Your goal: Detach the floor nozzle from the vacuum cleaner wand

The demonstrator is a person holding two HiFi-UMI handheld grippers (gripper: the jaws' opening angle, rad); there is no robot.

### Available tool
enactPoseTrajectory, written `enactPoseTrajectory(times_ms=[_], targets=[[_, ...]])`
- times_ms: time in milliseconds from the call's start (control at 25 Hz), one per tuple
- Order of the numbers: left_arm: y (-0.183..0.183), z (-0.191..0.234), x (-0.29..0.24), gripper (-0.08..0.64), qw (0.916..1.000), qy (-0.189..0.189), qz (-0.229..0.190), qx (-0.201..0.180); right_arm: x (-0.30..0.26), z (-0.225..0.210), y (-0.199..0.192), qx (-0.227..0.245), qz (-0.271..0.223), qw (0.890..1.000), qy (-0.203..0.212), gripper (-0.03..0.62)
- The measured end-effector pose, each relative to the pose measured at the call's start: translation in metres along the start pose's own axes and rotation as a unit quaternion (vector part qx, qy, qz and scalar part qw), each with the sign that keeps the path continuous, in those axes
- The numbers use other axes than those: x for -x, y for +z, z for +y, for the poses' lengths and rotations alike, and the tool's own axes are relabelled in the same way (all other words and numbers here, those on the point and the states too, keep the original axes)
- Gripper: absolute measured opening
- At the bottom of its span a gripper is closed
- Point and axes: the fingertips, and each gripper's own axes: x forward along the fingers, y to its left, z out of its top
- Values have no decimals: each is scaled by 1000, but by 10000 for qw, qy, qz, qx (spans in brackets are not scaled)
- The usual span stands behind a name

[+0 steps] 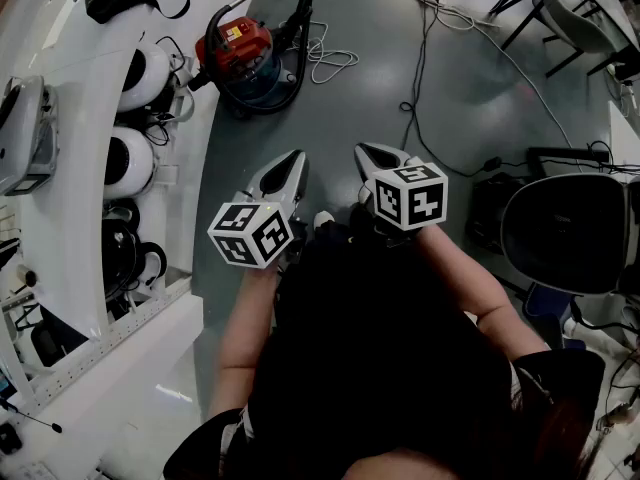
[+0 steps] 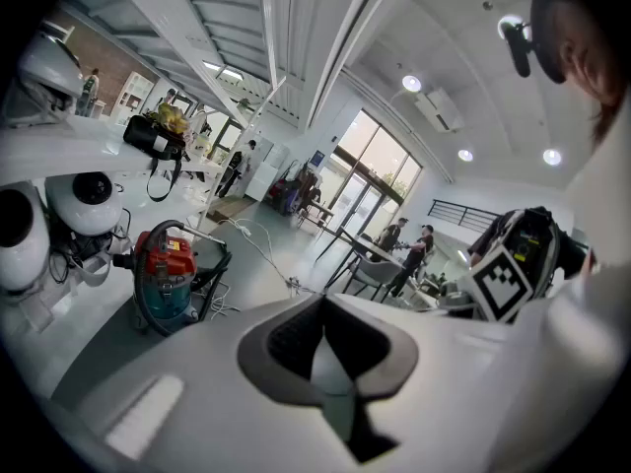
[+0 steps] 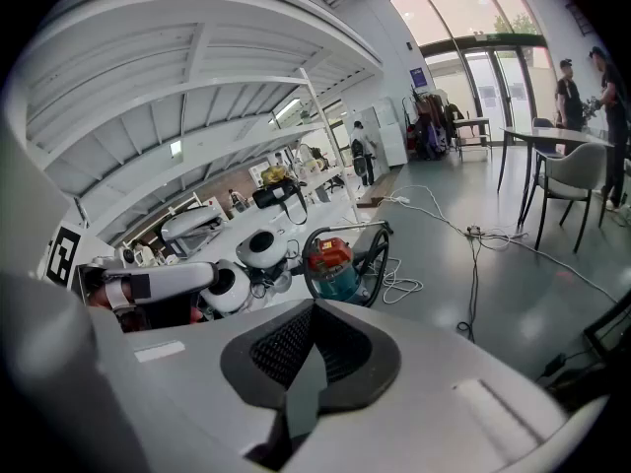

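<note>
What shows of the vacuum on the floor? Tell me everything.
The vacuum is a canister: red top with a yellow label, teal drum below, plastic by its look. A black hose loops round it. It stands upright on the grey floor beside the white bench, and a white cord lies coiled next to it. Its nozzle cannot be made out.
</note>
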Motion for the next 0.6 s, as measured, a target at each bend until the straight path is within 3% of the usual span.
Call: enactPoseTrajectory(times_ms=[600], targets=[[0, -1, 7, 11, 9997, -231, -45, -9, -3, 7, -4, -42, -62, 10000, -60, -3]])
